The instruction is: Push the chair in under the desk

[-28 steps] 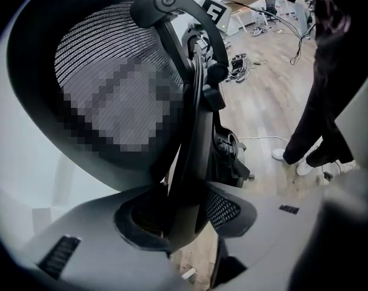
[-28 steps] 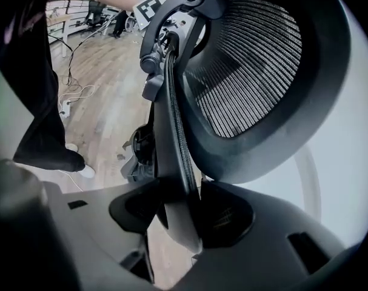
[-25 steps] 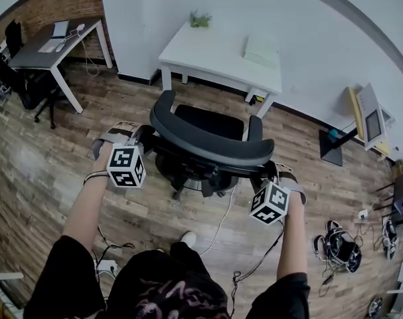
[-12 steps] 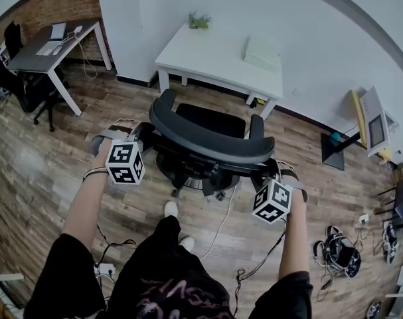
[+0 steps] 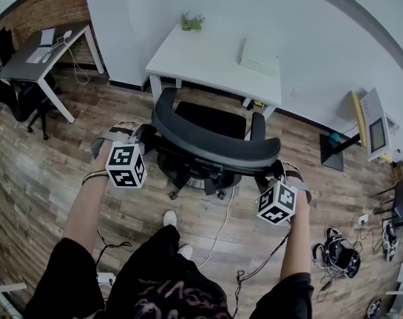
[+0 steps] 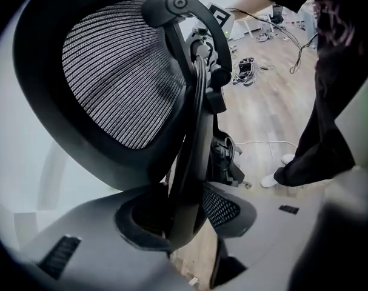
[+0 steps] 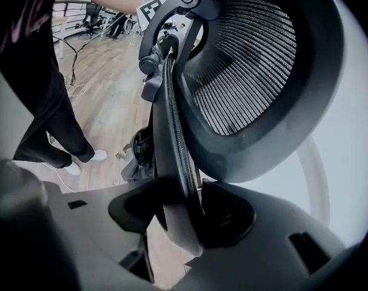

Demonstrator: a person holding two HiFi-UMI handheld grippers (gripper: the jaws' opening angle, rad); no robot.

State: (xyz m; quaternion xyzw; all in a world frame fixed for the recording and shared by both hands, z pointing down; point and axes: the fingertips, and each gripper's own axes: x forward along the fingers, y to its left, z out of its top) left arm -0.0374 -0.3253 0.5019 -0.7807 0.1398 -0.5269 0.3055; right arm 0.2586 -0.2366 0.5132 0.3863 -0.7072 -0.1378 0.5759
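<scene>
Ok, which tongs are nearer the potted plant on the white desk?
Left. The left tongs hold the chair back's left edge, on the plant's side; the right tongs hold its right edge, farther away.

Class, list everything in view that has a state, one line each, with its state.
chair: upright, before the desk, not yet under it
desk: standing against the wall
left gripper: shut on the chair's left edge
right gripper: shut on the chair's right edge
</scene>
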